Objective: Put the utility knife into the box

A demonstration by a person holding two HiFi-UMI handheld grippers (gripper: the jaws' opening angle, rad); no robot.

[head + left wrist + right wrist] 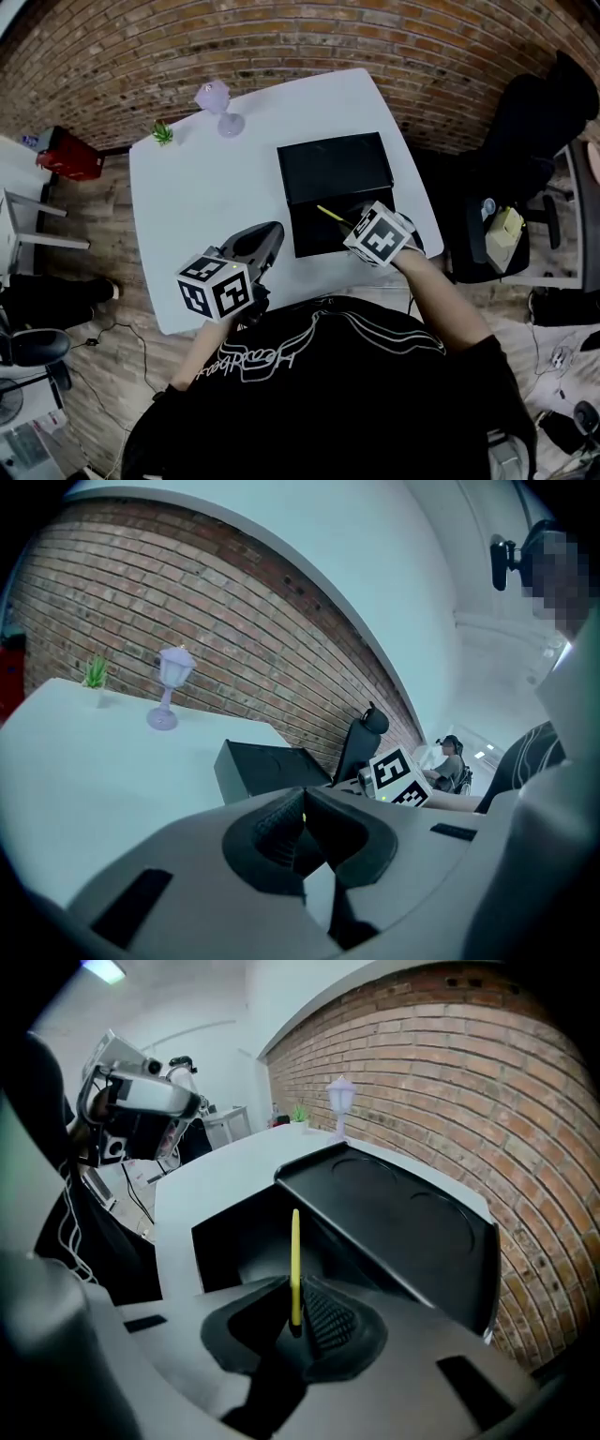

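**Yellow utility knife clamped in the right tool, held over the open box**

Nearest the person, the left tool (pixel 302 810) hangs above the near edge of the white table (pixel 206 197). Its jaws are pressed together with nothing between them. It is well apart from the box.

To its right, the right tool (pixel 296 1314) is clenched on the utility knife (pixel 295 1260). The ribbed pads pinch the knife's near end, and the rest of it sticks out beyond the jaw tips. The knife shows edge-on as a thin yellow strip. Its long axis runs in line with the jaws and points straight ahead of the tool. In the head view it slants away from the person and to their left.

The free end of the knife reaches over the open cavity of the black box (pixel 234 1241), near the line where the lid (pixel 403 1222) joins it. Whether the knife touches the box I cannot tell. The lid lies folded back flat on the far side of the box.

Farther off, near the table's far edge, stand a lilac lamp ornament (pixel 217 105) and a small green plant (pixel 162 132). Behind them runs a brick wall (pixel 281 37). A black office chair (pixel 525 141) stands to the table's right.
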